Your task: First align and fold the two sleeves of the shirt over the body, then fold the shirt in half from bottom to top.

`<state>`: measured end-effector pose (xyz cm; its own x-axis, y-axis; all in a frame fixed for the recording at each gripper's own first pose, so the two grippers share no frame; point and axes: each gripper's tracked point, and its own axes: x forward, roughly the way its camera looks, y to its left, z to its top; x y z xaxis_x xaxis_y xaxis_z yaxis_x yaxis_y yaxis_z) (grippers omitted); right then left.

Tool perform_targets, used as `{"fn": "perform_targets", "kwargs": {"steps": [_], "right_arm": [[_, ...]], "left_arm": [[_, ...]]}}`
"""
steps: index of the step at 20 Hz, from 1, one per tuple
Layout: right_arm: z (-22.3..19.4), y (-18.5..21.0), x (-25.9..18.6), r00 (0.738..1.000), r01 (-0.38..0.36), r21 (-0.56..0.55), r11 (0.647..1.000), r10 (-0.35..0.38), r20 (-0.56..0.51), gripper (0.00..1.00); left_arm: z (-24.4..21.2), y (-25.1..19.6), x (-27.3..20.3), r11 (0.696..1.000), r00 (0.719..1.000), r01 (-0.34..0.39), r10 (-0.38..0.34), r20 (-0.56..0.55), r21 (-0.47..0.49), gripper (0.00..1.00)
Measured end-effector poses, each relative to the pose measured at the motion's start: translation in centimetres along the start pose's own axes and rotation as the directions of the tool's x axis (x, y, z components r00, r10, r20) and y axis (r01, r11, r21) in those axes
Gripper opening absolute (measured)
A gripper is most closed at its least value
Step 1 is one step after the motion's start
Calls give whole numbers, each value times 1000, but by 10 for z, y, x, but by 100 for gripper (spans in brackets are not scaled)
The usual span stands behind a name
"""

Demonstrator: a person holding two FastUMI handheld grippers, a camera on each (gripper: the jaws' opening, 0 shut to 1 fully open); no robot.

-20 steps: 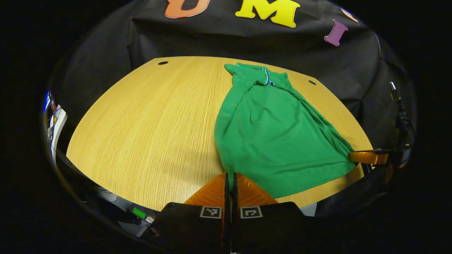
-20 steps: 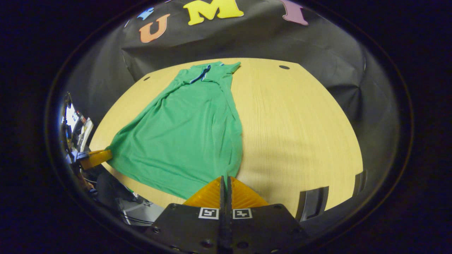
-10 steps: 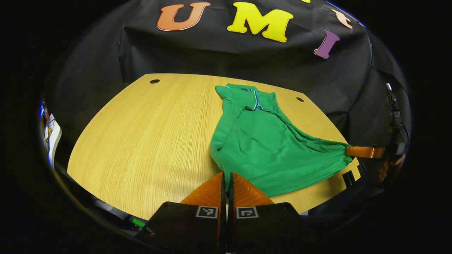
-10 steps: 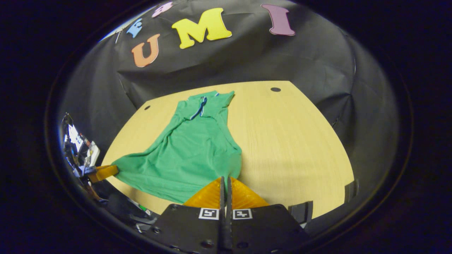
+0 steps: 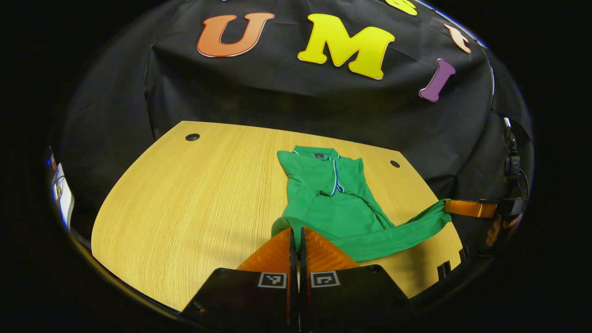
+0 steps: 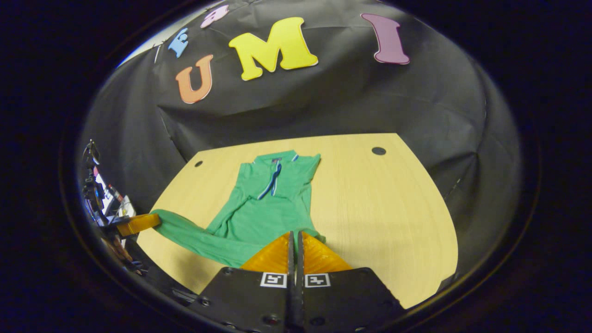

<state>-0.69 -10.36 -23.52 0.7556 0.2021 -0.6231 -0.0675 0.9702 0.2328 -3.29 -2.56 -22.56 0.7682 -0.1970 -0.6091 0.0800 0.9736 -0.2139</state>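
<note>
A green polo shirt (image 5: pixel 323 194) lies on the wooden table (image 5: pixel 194 194), its striped collar at the far end. My left gripper (image 5: pixel 296 231) is shut on one bottom corner of the hem, held above the table. The right gripper (image 5: pixel 451 206) grips the other hem corner, at the right of the left gripper view. Between the two, the hem hangs as a stretched band. In the right gripper view the shirt (image 6: pixel 273 203) runs away from my right gripper (image 6: pixel 293 233), which is shut on its hem corner. The left gripper (image 6: pixel 155 219) holds the far corner at the left.
The table (image 6: pixel 384 203) has small round cable holes near its far corners (image 5: pixel 192 137) (image 6: pixel 378 151). Black cloth walls stand close behind it. Bare wood lies to either side of the shirt. Some equipment (image 6: pixel 99 194) stands beyond the table's left edge.
Both grippers have risen and carried the hem toward the collar. The lower half of the shirt has lifted off the table, and the part lying flat has grown shorter.
</note>
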Motion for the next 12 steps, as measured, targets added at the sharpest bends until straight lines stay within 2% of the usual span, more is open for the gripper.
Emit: {"fn": "perform_targets", "kwargs": {"steps": [8,12], "right_arm": [[103,-4,89,998,-20,34,999,18,55,0],[145,-3,144,997,-37,42,998,34,63,0]], "left_arm": [[90,6,94,1000,998,-6,6,67,0,6],[133,8,150,999,996,5,-1,94,-51,6]]}}
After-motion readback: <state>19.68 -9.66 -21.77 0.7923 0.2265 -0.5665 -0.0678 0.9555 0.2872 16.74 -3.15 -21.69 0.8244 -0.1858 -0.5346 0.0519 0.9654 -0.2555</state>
